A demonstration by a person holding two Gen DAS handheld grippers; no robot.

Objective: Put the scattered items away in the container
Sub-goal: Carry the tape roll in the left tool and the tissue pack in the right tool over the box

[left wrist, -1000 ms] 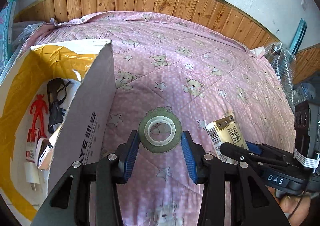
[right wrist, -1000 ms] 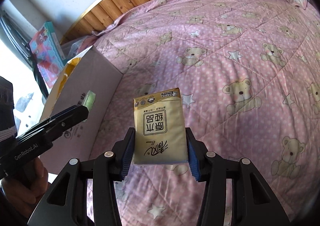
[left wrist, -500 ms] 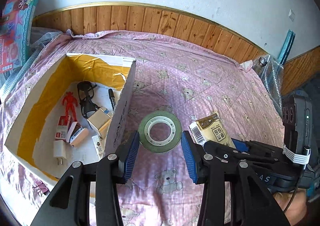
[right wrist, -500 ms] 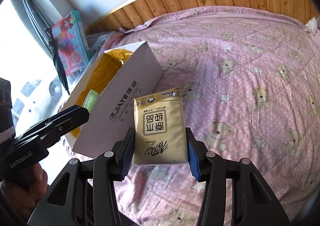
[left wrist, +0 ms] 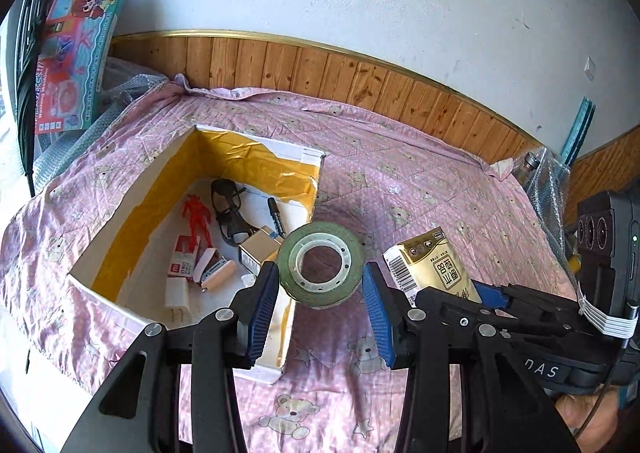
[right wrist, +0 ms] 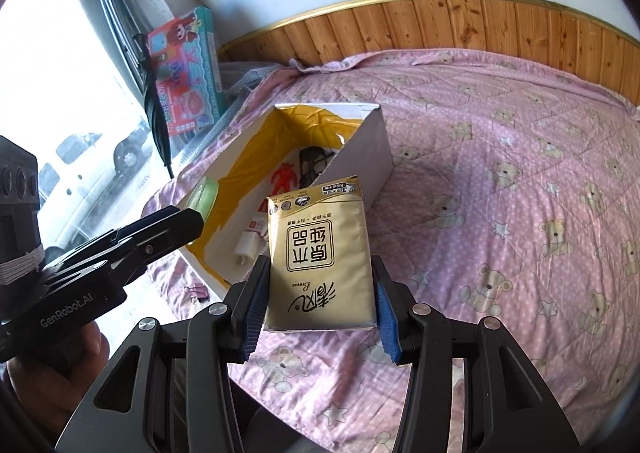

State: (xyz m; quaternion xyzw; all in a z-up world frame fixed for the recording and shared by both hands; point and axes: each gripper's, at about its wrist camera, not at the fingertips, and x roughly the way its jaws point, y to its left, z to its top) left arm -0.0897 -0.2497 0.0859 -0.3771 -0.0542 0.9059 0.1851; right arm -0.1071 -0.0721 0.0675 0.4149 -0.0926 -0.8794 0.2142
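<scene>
My left gripper (left wrist: 320,295) is shut on a green tape roll (left wrist: 320,267), held in the air over the right wall of the open cardboard box (left wrist: 120,221). My right gripper (right wrist: 318,303) is shut on a gold tissue pack (right wrist: 320,259), lifted just right of the box (right wrist: 372,149); the same pack (left wrist: 434,265) shows in the left wrist view. Inside the box lie a red figure (left wrist: 196,215), black glasses (left wrist: 230,209), a marker (left wrist: 277,215), a small brown carton (left wrist: 258,249) and white chargers (left wrist: 178,291).
The box rests on a pink bear-print quilt (right wrist: 500,189) covering the bed, with wood panelling (left wrist: 360,81) behind. A toy box (left wrist: 72,57) and bubble wrap stand at the far left. A pink binder clip (right wrist: 196,291) lies on the quilt near the box's front corner.
Both grippers have risen and drawn back with their loads. The left one has shifted left, so the tape roll now hangs over the box wall. More of the box's inside shows.
</scene>
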